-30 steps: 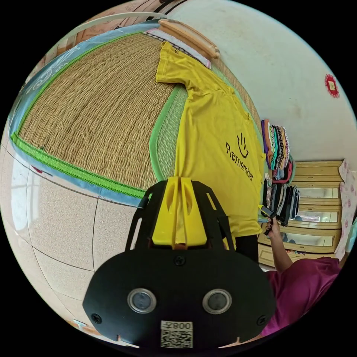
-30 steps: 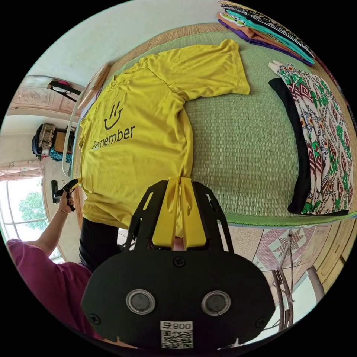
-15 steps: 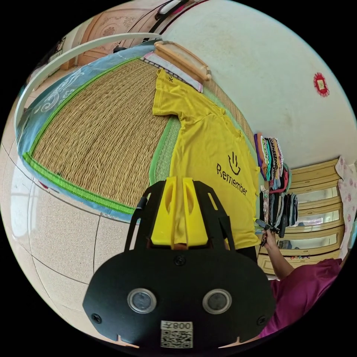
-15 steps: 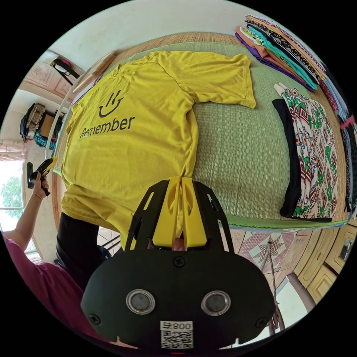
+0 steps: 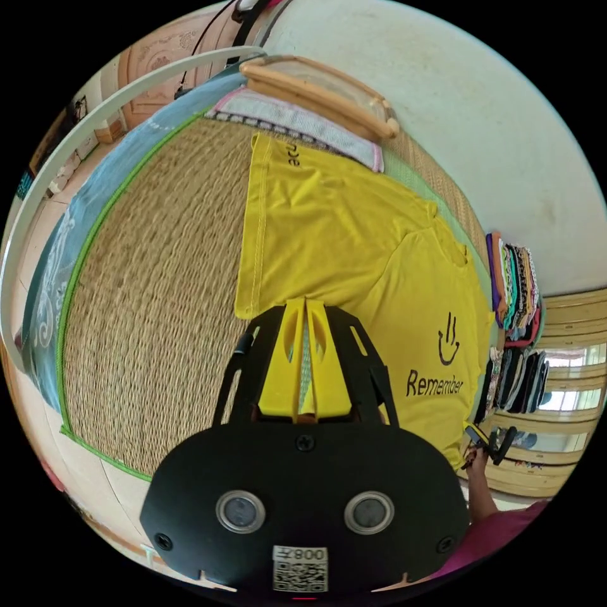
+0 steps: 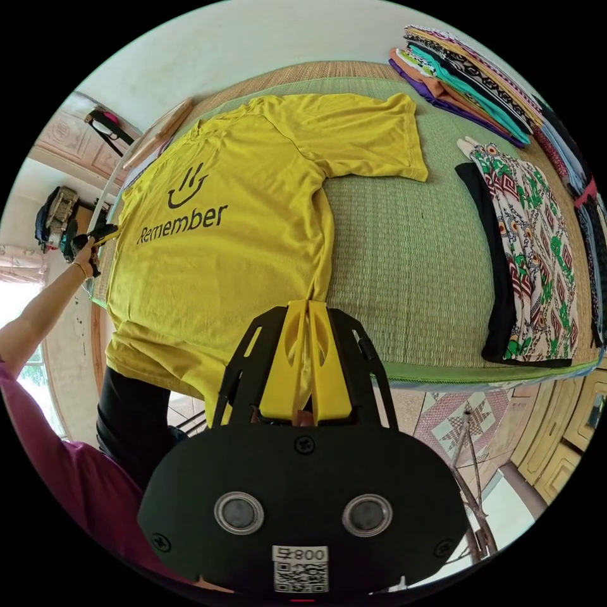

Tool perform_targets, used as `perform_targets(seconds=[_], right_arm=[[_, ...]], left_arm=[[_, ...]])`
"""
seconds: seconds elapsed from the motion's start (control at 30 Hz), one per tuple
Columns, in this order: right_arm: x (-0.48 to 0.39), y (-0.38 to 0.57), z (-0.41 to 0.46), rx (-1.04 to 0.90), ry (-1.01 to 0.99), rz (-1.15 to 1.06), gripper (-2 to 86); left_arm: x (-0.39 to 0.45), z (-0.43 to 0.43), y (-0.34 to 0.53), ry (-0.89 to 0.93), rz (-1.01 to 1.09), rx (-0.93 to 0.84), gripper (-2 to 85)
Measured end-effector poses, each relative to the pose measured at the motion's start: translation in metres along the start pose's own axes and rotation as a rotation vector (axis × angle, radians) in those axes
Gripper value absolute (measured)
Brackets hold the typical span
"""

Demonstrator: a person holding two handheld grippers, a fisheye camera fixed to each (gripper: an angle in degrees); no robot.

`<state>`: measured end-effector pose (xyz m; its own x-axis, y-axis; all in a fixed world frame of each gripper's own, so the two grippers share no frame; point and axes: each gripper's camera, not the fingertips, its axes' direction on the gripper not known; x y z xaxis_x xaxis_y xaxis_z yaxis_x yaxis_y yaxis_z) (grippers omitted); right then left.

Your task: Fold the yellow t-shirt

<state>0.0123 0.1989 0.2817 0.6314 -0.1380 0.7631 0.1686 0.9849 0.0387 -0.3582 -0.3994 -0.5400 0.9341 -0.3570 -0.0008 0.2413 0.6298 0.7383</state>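
Mat (image 6: pixel 404 265) ahead carries the t-shirt (image 6: pixel 240 240). Right hand-held gripper (image 6: pixel 308 354) clamps its hem; left hand-held gripper (image 5: pixel 306 354) looks empty, nearly closed. Advise re-gripping beside the sleeve (image 5: pixel 303 234), keeping cloth taut.

You are working in bright, even daylight. In the right gripper view the light is coming from a window (image 6: pixel 25 316) at the left edge, and it is burning out to plain white there. The yellow t-shirt (image 6: pixel 240 234) is showing clear colour with only soft shadows in its folds. In the left gripper view the woven mat (image 5: pixel 158 303) is looking smeared by motion blur, while the shirt print is staying readable. Both fisheye pictures are bending straight lines strongly near the round border, and black corners are surrounding each circle. The black body of each gripper is lying in dull shade, without glare.
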Motion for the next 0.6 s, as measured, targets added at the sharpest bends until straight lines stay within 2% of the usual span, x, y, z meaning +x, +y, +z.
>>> perform_targets(seconds=[0.1, 0.2, 0.27, 0.37, 0.6], right_arm=[[0.010, 0.003, -0.003, 0.002, -0.041, 0.018, 0.4], [0.021, 0.008, -0.006, 0.010, -0.086, 0.033, 0.3], [0.035, 0.012, -0.009, 0.013, -0.153, 0.076, 0.3], [0.050, 0.018, -0.019, 0.051, -0.215, 0.101, 0.3], [0.088, 0.015, -0.057, 0.228, -0.191, 0.161, 1.6]], left_arm=[[0.001, 0.021, 0.010, 0.058, -0.023, -0.008, 0.3], [0.011, 0.039, 0.015, 0.034, -0.019, -0.027, 0.2], [0.021, 0.046, 0.018, 0.012, -0.027, -0.003, 0.2], [0.048, 0.057, 0.022, 0.073, 0.005, 0.069, 0.2], [0.173, 0.133, 0.022, 0.216, 0.225, 0.047, 0.8]])
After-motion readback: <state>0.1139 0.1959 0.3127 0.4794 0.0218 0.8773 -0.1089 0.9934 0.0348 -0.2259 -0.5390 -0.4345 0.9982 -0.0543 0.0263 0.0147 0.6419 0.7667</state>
